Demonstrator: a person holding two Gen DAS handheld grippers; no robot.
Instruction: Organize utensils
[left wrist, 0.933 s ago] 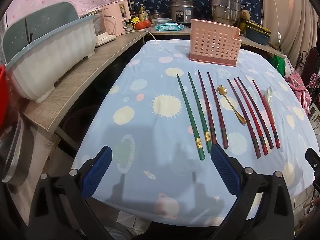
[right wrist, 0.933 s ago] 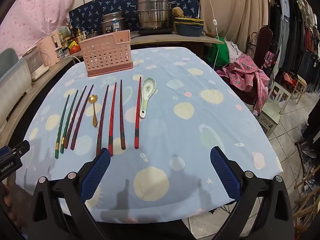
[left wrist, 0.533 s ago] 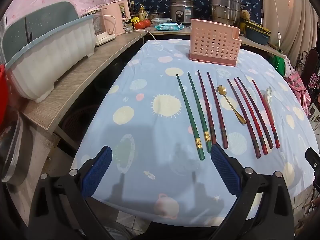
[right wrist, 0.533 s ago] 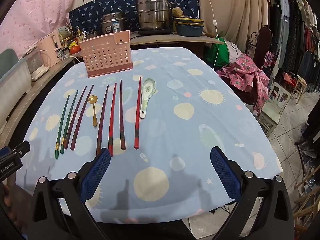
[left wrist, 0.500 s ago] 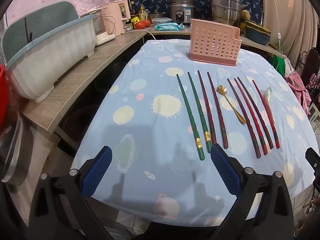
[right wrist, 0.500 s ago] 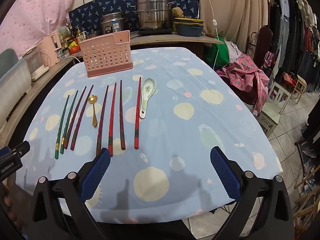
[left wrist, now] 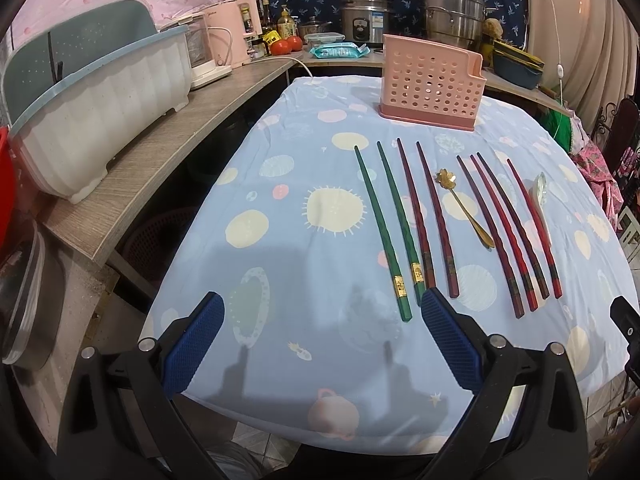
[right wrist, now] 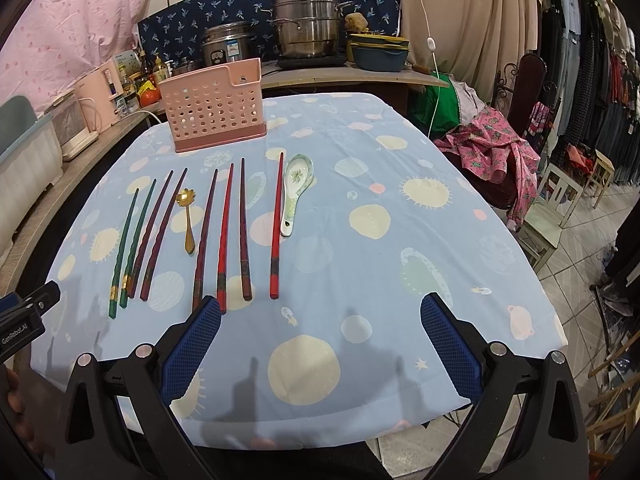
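A pink perforated utensil holder [left wrist: 431,87] [right wrist: 218,105] stands at the far side of the table. In front of it lie two green chopsticks [left wrist: 386,236] [right wrist: 127,238], two dark maroon chopsticks [left wrist: 427,216] [right wrist: 158,232], a gold spoon [left wrist: 464,208] [right wrist: 187,220], several red and maroon chopsticks [left wrist: 508,228] [right wrist: 240,228] and a white ceramic spoon [right wrist: 295,192] [left wrist: 540,194]. My left gripper [left wrist: 320,344] is open and empty above the near edge, by the green chopstick ends. My right gripper [right wrist: 320,344] is open and empty, right of the red chopstick ends.
A blue patterned cloth [right wrist: 400,240] covers the table. A wooden counter on the left holds a white dish-rack tub [left wrist: 96,120] and pink appliances [left wrist: 232,32]. Pots and a rice cooker [right wrist: 228,48] stand behind. Chairs and clothes [right wrist: 512,140] are to the right.
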